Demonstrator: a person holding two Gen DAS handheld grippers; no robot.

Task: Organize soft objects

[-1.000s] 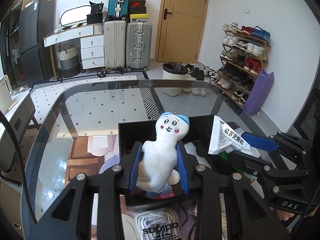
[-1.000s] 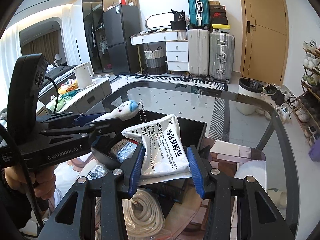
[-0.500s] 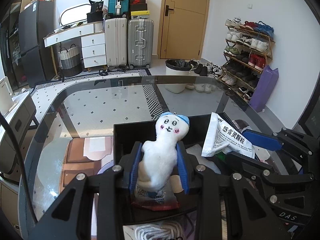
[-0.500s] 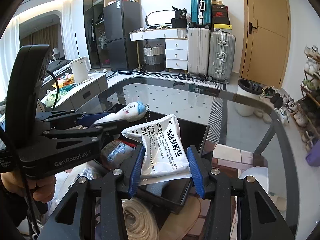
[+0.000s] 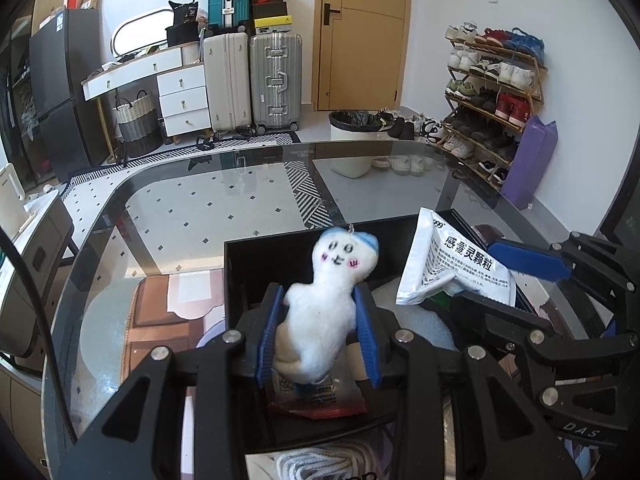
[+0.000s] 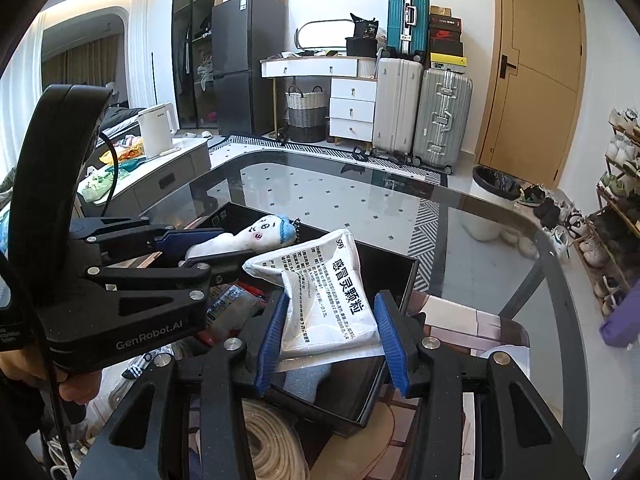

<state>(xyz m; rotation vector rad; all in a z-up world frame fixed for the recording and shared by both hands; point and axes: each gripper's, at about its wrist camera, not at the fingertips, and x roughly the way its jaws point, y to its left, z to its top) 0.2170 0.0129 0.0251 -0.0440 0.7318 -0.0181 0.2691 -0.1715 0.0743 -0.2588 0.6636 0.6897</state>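
My left gripper is shut on a white plush doll with a blue cap and holds it over the black box on the glass table. The doll also shows in the right wrist view. My right gripper is shut on a white medicine sachet with black print, also held above the box; the sachet shows in the left wrist view beside the doll. A red-edged packet lies in the box under the doll.
A coil of white rope lies on the table in front of the box. The glass table stretches ahead. Suitcases, a bin and a shoe rack stand on the floor beyond.
Both grippers have moved forward over the black box with their objects still held; the rope and items near the front edge have slid back out of the left view.
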